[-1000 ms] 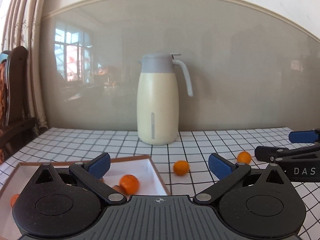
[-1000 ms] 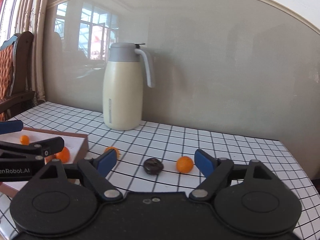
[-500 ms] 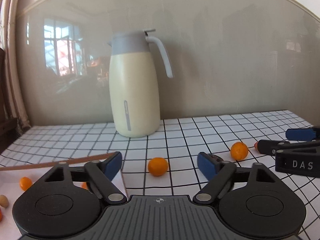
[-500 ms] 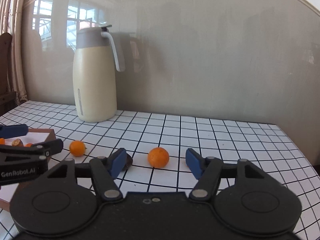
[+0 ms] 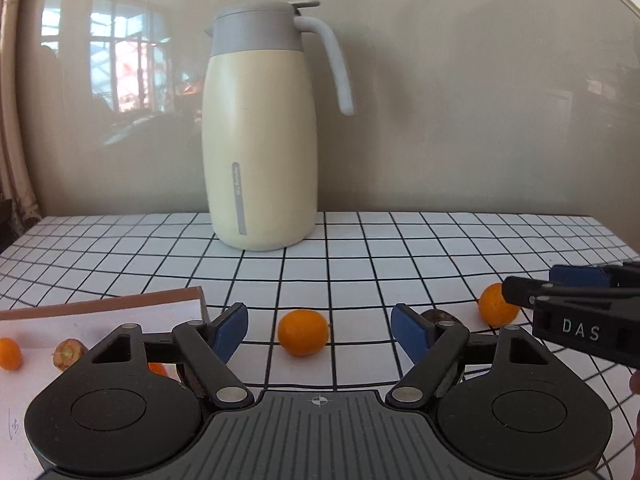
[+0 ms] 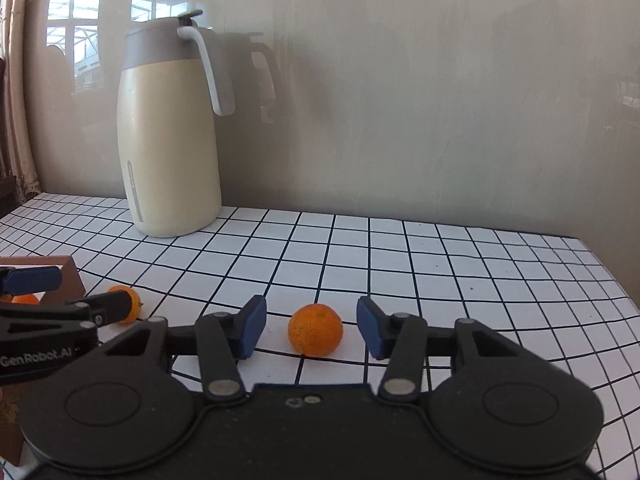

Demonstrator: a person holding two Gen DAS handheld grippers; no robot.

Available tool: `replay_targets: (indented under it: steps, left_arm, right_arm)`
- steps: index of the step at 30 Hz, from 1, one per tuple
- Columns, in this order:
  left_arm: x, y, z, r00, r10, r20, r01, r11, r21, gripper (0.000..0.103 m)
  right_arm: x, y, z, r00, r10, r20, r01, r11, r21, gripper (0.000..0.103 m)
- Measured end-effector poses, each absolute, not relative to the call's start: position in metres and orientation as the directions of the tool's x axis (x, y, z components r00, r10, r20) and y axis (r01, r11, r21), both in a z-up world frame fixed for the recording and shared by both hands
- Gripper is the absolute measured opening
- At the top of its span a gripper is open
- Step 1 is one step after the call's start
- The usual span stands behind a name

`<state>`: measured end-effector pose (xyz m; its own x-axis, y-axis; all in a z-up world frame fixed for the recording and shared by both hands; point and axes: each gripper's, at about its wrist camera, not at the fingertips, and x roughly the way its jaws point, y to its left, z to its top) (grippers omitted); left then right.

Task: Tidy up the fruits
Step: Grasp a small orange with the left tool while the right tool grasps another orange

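In the left wrist view my left gripper (image 5: 319, 330) is open, with a small orange (image 5: 303, 332) on the checked cloth between its fingertips, not touched. A dark fruit (image 5: 437, 316) sits behind the right fingertip. A second orange (image 5: 496, 304) lies further right, at the tip of my right gripper (image 5: 532, 286). The white tray (image 5: 100, 316) at the left holds small oranges and a brownish fruit (image 5: 69, 354). In the right wrist view my right gripper (image 6: 311, 326) is open around that second orange (image 6: 316, 330), not touching it. The first orange (image 6: 126, 303) lies left.
A tall cream thermos jug (image 5: 260, 132) with a grey lid stands at the back by the wall; it also shows in the right wrist view (image 6: 170, 136). The table's right edge (image 6: 612, 276) is near. The tray's brown corner (image 6: 66, 276) is at the left.
Both grippers have moved forward and rightwards. The left one left the tray and now frames the first orange. The right one closed in on the second orange, which now lies between its fingers.
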<state>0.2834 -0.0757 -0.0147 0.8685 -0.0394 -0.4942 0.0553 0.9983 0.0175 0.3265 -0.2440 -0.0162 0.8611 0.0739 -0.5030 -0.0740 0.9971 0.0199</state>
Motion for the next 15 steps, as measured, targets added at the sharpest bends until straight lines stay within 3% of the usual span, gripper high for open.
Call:
replay_targets:
  steps: [15]
  left_arm:
    - [0.296, -0.083, -0.038, 0.858, 0.079, -0.508, -0.115, 0.993, -0.04, 0.079]
  right_arm:
    - [0.339, -0.242, -0.03, 0.847, 0.092, -0.524, -0.102, 0.995, 0.01, 0.037]
